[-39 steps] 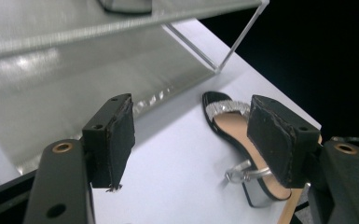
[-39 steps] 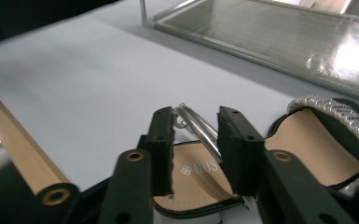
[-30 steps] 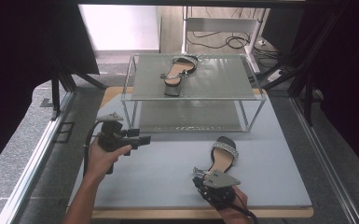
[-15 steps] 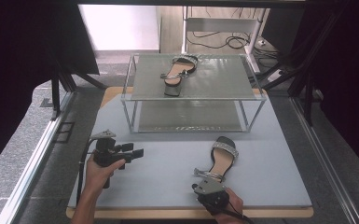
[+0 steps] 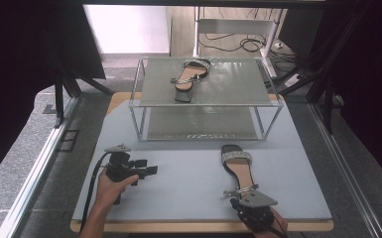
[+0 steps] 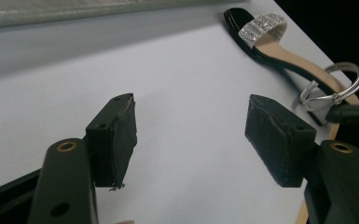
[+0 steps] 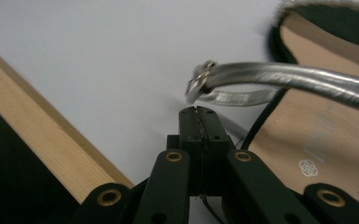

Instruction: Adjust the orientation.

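The right gripper [image 5: 250,203] sits at the near right edge of the counter [image 5: 188,183], its jaws pressed together with nothing visibly pinched, right at the heel end of a sandal [image 5: 238,166]. In the right gripper view the closed tips [image 7: 198,114] point just under the sandal's silver ankle strap [image 7: 284,79], apart from it. The left gripper [image 5: 146,171] is held over the near left of the counter, jaws spread and empty, pointing right toward the same sandal.

The sandal lies flat on the counter, near right, toe with its glittery band [image 5: 236,156] pointing far. A matching sandal [image 5: 188,77] rests on the top of a two-level glass shelf [image 5: 258,96] at the far side.

The work looks to be pairing the shoes on the shelf, and this appears to be the approach before a pickup. The next move likely calls for the right gripper to open and take hold of the heel or strap, then lift toward the shelf.

The right hand is cut off by the bottom edge of the high view, and the grey plate hides the sandal's heel. Whether the closed tips touch the sole is hard to make out.
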### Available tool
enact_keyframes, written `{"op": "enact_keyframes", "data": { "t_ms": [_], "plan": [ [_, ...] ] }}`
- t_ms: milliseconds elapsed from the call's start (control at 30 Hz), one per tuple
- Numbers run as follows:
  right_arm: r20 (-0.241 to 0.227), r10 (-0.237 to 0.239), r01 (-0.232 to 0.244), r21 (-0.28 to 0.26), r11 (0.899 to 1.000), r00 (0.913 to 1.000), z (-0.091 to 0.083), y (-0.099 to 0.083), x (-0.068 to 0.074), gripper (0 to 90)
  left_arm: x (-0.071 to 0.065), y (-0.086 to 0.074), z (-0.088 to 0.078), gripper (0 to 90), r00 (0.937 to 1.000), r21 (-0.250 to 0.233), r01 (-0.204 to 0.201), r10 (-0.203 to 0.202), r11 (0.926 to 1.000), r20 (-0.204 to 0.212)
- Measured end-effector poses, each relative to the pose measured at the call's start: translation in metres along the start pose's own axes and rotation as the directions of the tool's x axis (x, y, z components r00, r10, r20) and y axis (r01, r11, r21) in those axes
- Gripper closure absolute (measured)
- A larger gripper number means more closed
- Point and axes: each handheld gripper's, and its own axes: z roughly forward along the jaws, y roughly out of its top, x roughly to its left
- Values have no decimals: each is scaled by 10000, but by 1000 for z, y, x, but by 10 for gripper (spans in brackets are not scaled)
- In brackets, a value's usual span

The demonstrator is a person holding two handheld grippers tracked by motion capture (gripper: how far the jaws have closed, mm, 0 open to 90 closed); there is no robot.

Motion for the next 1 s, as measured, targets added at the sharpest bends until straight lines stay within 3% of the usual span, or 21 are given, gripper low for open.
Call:
{"op": "enact_keyframes", "data": {
  "t_ms": [33,67,200,367,433,533,567,667,833,867,1000],
  "plan": [
    [0,0,0,0,10000,10000,0,0,0,900,0,0,0,343,10000,0,0,0,10000,0],
    [-13,384,-384,-88,9992,9993,-3,-3,-8,900,1,-1,0,343,10000,-16,70,-70,10000,-37],
    [56,704,-703,-126,9974,9975,-8,-9,-19,899,6,-4,2,343,9996,81,283,-282,9996,-93],
    [-165,763,-766,-187,9969,9969,-11,-13,-22,858,5,-6,4,343,9997,188,250,-248,9995,-71],
    [-448,828,-845,-357,9958,9956,-13,-14,-17,790,6,-8,6,343,9989,108,467,-466,9989,-76],
    [-497,735,-760,-492,9959,9961,-12,-10,-9,732,7,-9,11,343,9985,178,534,-533,9984,-89],
    [-287,320,-333,-444,9985,9991,-12,-4,3,674,6,-10,13,342,9989,310,458,-456,9985,-83],
    [-19,117,-118,-263,9996,9999,-11,-2,9,638,5,-10,13,341,9990,298,434,-432,9986,-75],
    [145,835,-834,-99,9965,9964,-20,-5,-4,572,5,-10,7,340,9987,178,504,-503,9986,-45],
    [76,1138,-1136,-255,9932,9935,-28,-8,-8,541,6,-10,6,340,9987,135,500,-500,9987,-44],
    [-72,1442,-1444,-625,9875,9895,-41,-13,-9,485,7,-11,5,340,9983,108,580,-579,9983,-65]
  ]
}}
